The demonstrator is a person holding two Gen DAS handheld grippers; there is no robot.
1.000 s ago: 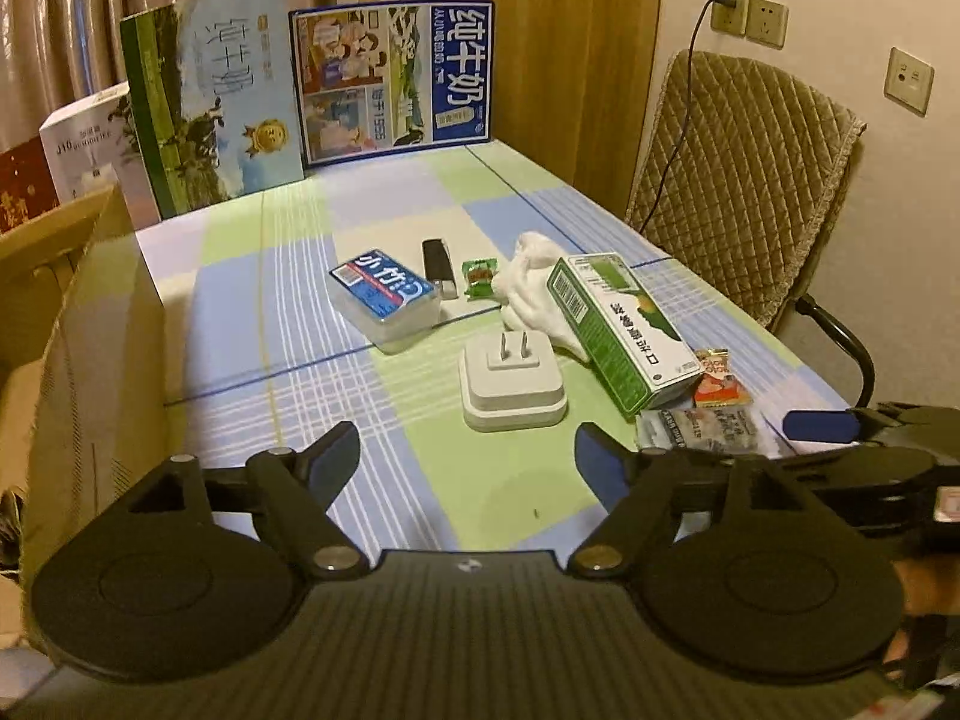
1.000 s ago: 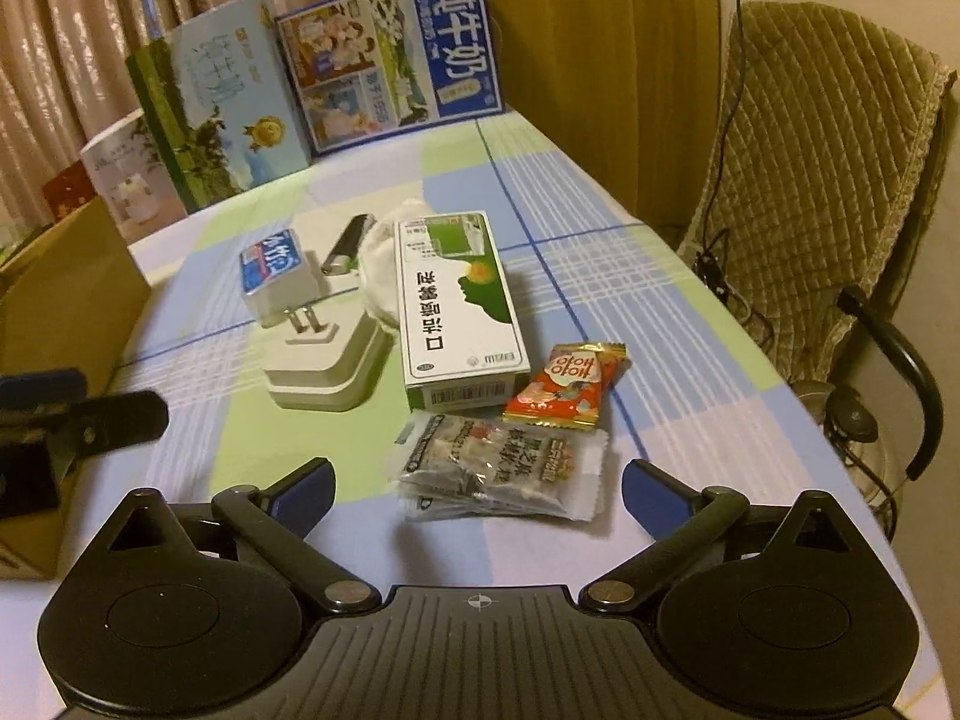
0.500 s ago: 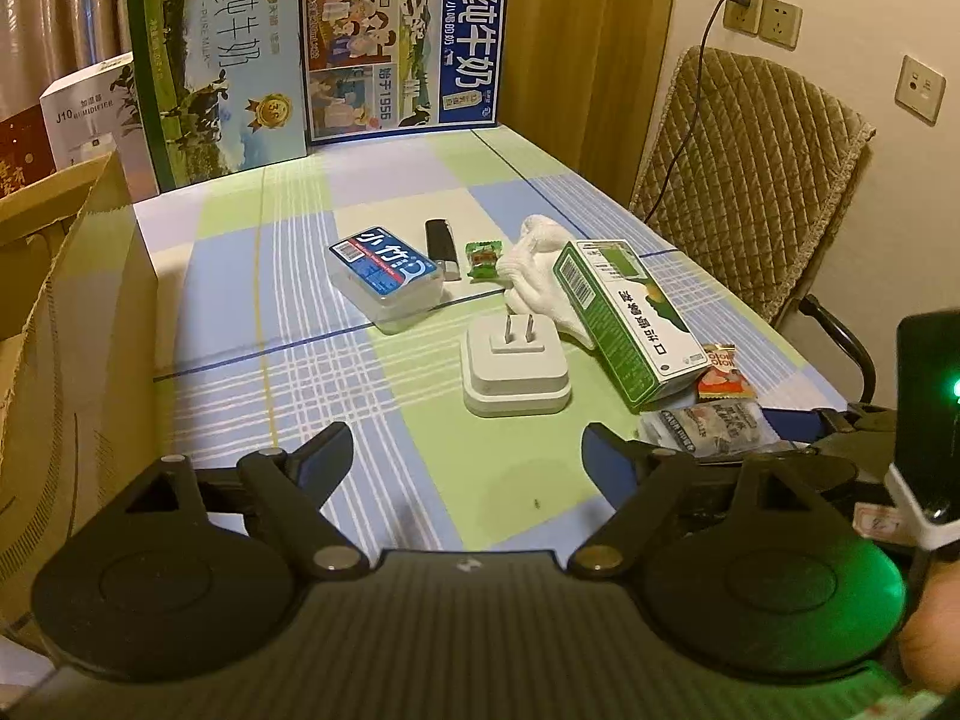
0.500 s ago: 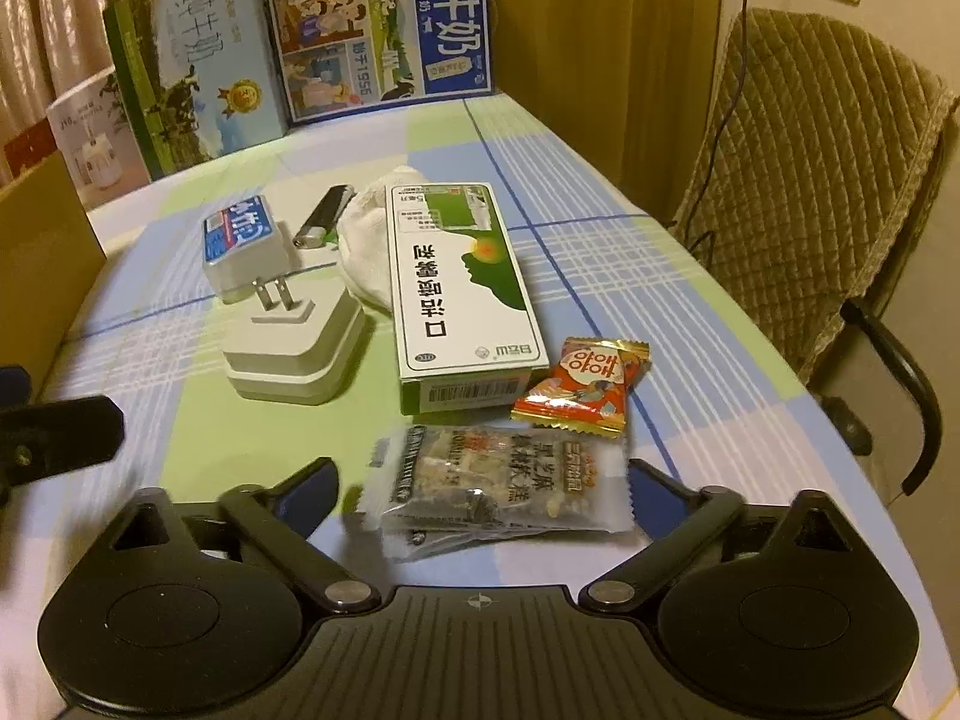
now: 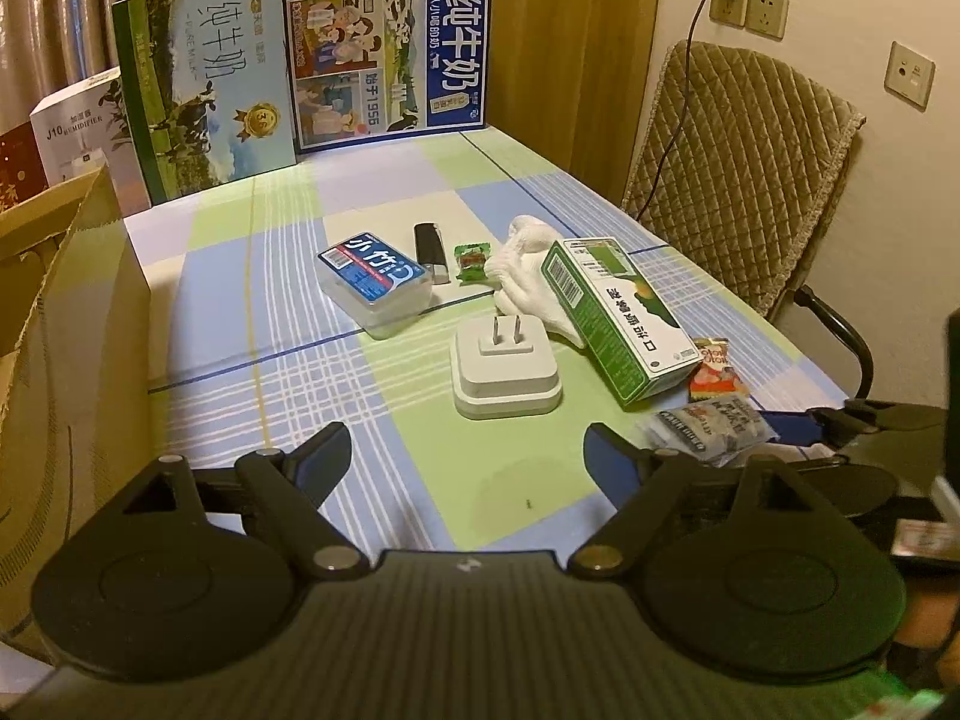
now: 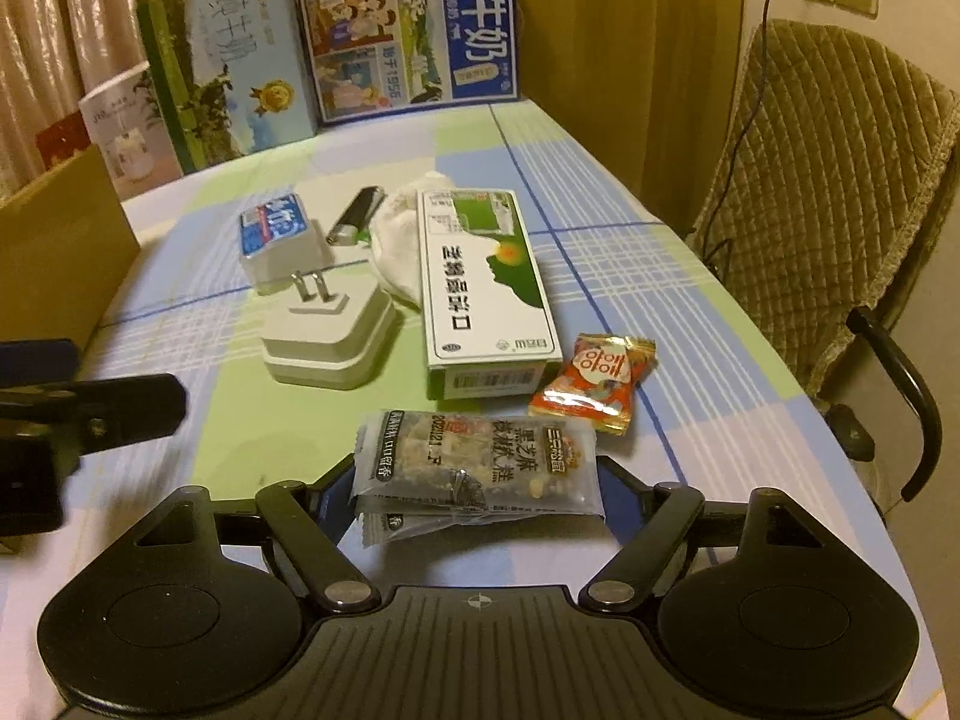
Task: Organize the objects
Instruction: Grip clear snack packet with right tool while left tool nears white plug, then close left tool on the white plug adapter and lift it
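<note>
Several small items lie on the checked tablecloth (image 5: 252,300). A grey snack packet (image 6: 480,468) lies flat between the fingers of my open right gripper (image 6: 477,489), whose tips are beside its two ends. Behind it are a red candy packet (image 6: 594,381), a green-and-white carton (image 6: 486,288), a white plug adapter (image 6: 327,339), a white cloth (image 6: 399,246), a black lighter (image 6: 357,216) and a blue-labelled clear box (image 6: 276,231). My left gripper (image 5: 467,456) hangs open and empty above the cloth in front of the adapter (image 5: 507,369). The grey packet (image 5: 711,426) shows at its right.
An open cardboard box (image 5: 60,300) stands at the table's left edge. Upright milk cartons (image 5: 390,60) and other boxes line the far edge. A quilted chair (image 5: 738,168) stands by the right side. The table's right edge runs close to the snacks.
My right gripper moved forward until the grey snack packet lies between its fingers. The left gripper drifted slightly back; both stayed open.
</note>
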